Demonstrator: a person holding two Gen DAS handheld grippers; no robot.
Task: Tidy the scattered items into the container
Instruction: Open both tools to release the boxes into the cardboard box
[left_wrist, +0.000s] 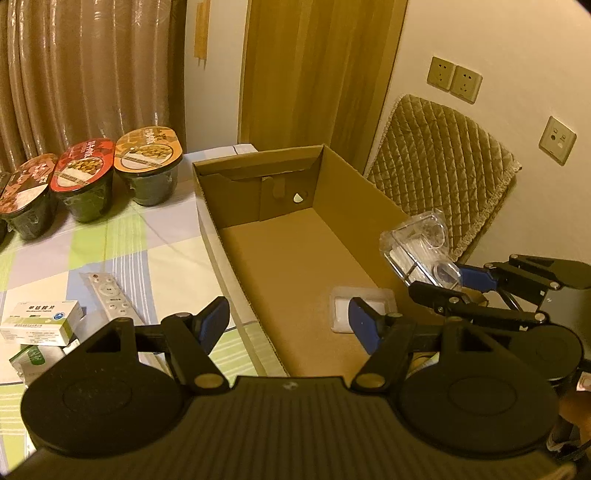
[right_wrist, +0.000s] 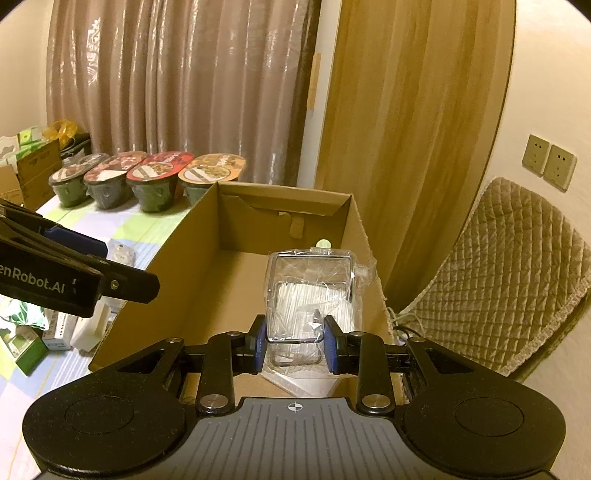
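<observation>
Right now my right claw (right_wrist: 294, 345) pinches a clear plastic box (right_wrist: 310, 291) by its near lower end, blue pads pressed on either side. It holds what look like thin white sticks, and loose crinkled film clings around it. The long axis of the clear plastic box runs straight away from the claw, tilted up and forward, and it hangs over the near right part of the cardboard box (right_wrist: 236, 273), inside the right wall. So the drop lies directly below and slightly ahead; I judge the next move as a short lowering, then a release.

On the floor of the cardboard box, near that same corner, a flat white packet (left_wrist: 364, 308) already lies, and the clear plastic box could land on it.

My left claw (left_wrist: 288, 323) is spread wide and empty, hovering over the left rim of the cardboard box, so it sits nearer the items left on the tabletop (left_wrist: 162, 254): a slim white remote (left_wrist: 110, 297) and a small white medicine carton (left_wrist: 40, 321). Farther back stand lidded dark bowls (left_wrist: 149, 166) in a row, glossy film on top. The cardboard is matte, stiff, open-topped.
</observation>
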